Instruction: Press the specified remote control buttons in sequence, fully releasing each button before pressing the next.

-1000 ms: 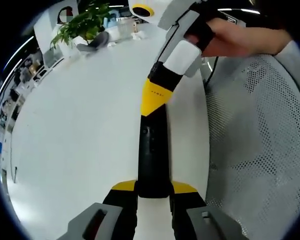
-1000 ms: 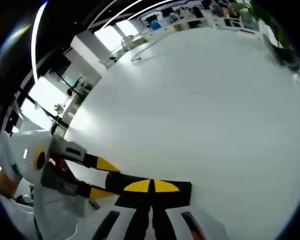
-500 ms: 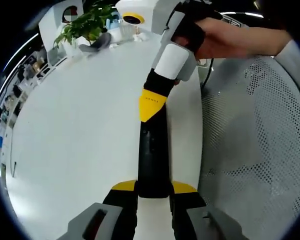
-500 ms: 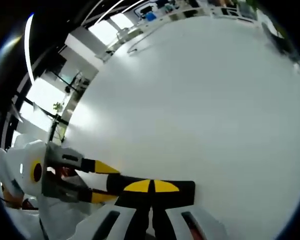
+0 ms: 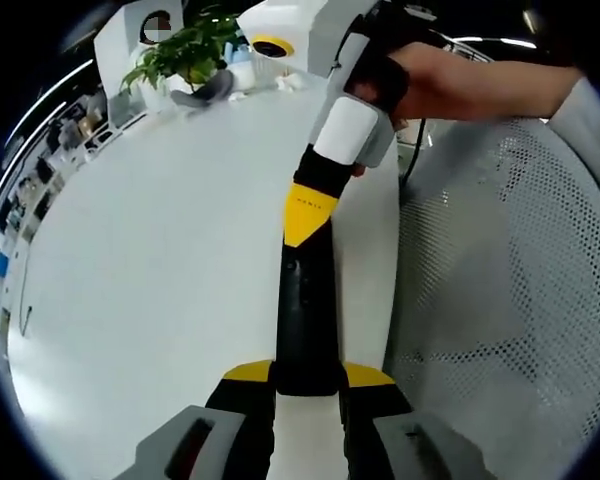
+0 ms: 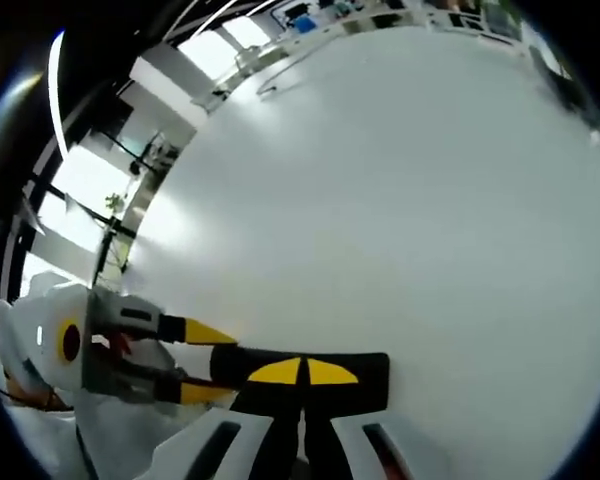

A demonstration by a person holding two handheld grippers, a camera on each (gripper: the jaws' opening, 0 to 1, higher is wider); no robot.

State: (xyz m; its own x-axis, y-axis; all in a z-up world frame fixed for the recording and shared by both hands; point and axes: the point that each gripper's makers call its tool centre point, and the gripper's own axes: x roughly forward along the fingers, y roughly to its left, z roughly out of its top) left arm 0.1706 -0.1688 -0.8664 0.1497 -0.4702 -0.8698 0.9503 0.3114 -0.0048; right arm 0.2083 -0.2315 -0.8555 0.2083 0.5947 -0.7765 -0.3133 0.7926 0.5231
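Since a second ago, the right gripper (image 5: 302,222) has edged slightly up the black remote control (image 5: 306,320), jaws closed, tip touching it. The left gripper (image 5: 307,385) clamps the remote's near end above the white table (image 5: 150,270).

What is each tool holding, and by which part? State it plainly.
The left tool clamps the black remote control at its near end. The right tool, shut, holds nothing; its tip rests on the remote.

Remote (image 5: 305,320): black plastic, smooth, slight sheen. Counter (image 5: 150,260): white, smooth, glossy w/ soft glare in right gripper view (image 6: 400,200). Left hand-held gripper (image 5: 307,385): matt black plastic, yellow tips. Right hand-held gripper (image 5: 306,215): yellow tip, black matt mid, white plastic casing. Chair back (image 5: 500,280): grey perforated mesh, matt.
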